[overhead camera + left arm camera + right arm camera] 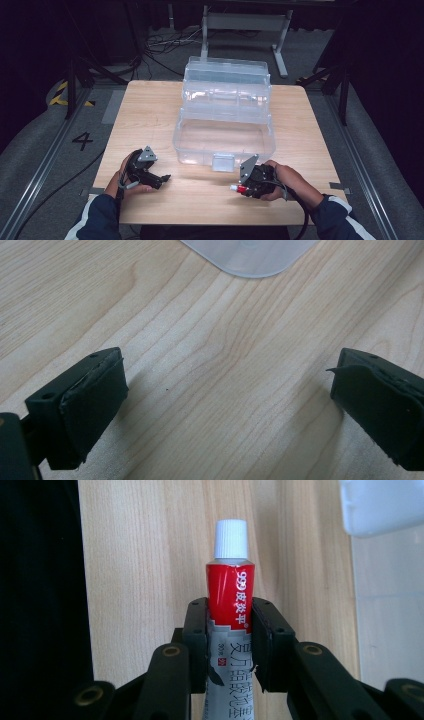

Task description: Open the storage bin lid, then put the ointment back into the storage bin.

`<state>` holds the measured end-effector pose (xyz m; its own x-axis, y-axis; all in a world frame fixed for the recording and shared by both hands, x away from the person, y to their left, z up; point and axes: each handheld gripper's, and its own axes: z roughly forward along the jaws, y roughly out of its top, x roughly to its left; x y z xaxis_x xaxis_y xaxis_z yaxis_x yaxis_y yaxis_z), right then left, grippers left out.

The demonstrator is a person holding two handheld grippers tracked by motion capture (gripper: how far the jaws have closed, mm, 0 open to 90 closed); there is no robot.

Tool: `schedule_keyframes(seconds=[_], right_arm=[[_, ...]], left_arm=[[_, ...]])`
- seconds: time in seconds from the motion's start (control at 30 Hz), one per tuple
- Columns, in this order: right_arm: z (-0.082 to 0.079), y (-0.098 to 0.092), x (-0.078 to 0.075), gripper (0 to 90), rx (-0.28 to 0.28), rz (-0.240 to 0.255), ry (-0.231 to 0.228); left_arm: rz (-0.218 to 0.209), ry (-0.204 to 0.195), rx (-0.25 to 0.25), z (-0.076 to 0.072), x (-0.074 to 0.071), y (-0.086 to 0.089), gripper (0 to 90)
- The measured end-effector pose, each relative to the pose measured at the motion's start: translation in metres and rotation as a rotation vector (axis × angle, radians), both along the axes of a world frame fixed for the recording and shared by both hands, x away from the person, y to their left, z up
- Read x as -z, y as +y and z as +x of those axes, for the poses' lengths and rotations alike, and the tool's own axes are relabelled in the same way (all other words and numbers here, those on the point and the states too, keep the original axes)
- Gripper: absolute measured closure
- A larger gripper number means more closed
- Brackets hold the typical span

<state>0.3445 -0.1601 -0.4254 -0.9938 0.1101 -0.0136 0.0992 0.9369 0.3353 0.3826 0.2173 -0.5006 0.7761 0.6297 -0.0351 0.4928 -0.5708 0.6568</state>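
The worktop (150, 115) is pale, matt wood grain; the storage box (225, 125) at its far side is clear glossy plastic; the red-and-white tube (231, 605) looks smooth, with a ribbed white plastic cap (231, 539)

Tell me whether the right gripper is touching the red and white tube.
Touching. The right gripper view shows the right gripper with both pads pressed against the sides of the red and white tube, no gap on either side.

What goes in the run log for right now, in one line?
right hand-held gripper: shut on tube | left hand-held gripper: open, nothing between | clear box: lid open on table
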Motion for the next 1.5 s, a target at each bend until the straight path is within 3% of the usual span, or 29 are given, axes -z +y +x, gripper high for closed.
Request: schedule_keyframes(seconds=[0.83,1.5], right_arm=[[0.002,-0.01,-0.026,71.2,-0.003,0.051,-0.034],[0.016,-0.019,-0.083,71.2,0.007,0.074,-0.133]], left_arm=[[-0.003,0.005,-0.02,-0.002,0.0,0.0,2.0],[-0.003,0.007,-0.03,-0.003,0.0,-0.001,1.5]])
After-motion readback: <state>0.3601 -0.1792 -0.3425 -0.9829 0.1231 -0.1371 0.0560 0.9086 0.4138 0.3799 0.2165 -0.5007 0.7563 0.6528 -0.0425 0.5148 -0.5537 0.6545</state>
